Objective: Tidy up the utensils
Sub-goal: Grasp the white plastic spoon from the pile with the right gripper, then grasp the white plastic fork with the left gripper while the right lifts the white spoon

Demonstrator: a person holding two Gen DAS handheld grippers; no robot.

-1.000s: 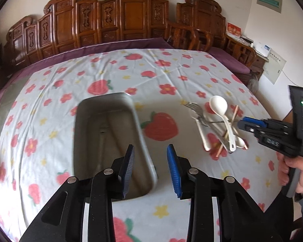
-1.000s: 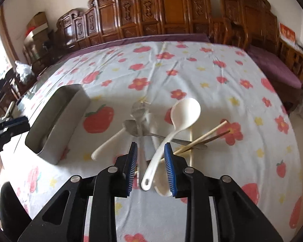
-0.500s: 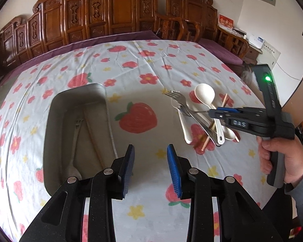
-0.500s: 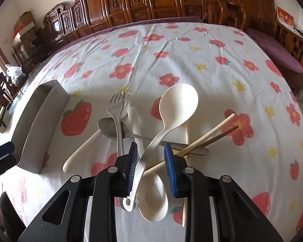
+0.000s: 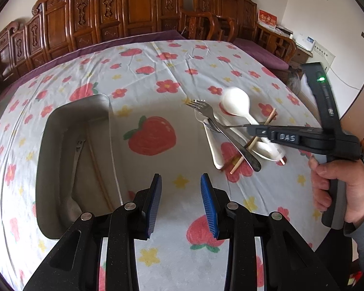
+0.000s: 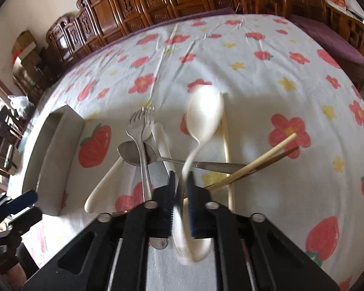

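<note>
A pile of utensils lies on the flowered tablecloth: a white spoon (image 6: 205, 114) (image 5: 235, 101), a metal fork (image 6: 142, 126) (image 5: 201, 108), a metal spoon (image 6: 131, 154), wooden chopsticks (image 6: 261, 162) and a second white spoon (image 6: 102, 189). My right gripper (image 6: 181, 177) (image 5: 249, 128) is down in the pile, its jaws closing tight on the white spoon's handle, which shows blurred between the pads. My left gripper (image 5: 180, 179) hangs open and holds nothing, just right of the metal tray (image 5: 60, 121) (image 6: 53, 150). The tray holds a fork (image 5: 77, 150), a chopstick (image 5: 97, 167) and a spoon (image 5: 68, 208).
A person's hand (image 5: 336, 189) grips the right gripper's handle at the table's right edge. Carved wooden chairs (image 5: 138, 12) line the far side of the table. A cabinet (image 5: 303, 46) stands at the back right.
The right gripper's jaws have gone from apart around the white spoon's handle to shut on it. The left gripper has drifted right, so the tray sits further left in its view.
</note>
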